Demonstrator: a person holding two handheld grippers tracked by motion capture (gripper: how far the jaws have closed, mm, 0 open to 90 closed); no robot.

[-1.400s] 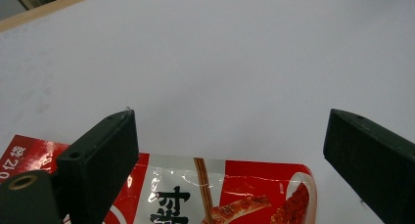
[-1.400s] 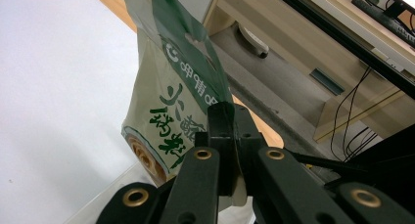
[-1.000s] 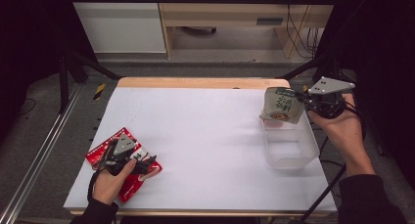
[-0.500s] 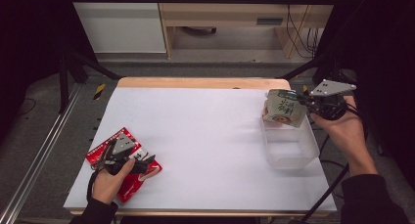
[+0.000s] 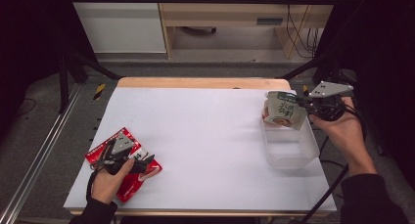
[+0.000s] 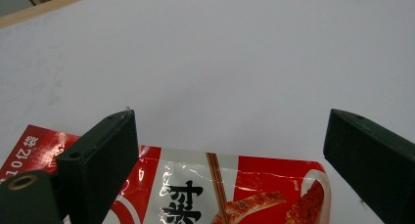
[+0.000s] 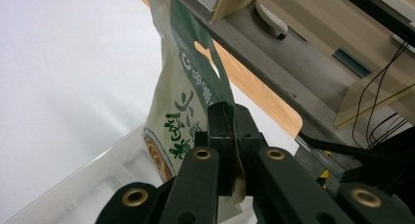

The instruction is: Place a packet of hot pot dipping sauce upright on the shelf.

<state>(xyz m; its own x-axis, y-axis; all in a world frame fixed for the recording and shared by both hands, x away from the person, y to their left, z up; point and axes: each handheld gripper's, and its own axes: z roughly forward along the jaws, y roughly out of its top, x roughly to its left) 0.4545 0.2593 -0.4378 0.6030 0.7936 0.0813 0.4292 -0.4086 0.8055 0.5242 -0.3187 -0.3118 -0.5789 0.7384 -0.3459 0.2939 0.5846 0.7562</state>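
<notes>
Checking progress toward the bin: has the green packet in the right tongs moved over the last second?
No, hardly at all: the green packet hangs over the far end of the clear bin as before, pinched in the right tongs.

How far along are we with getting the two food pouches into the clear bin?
Nothing lies in the clear plastic bin yet. In hand: the right tongs are shut on the green pouch, holding it above the bin's far end. Left to do: lower and release it, then bring over the red pouch, which lies flat on the white table beneath the open left tongs.
</notes>
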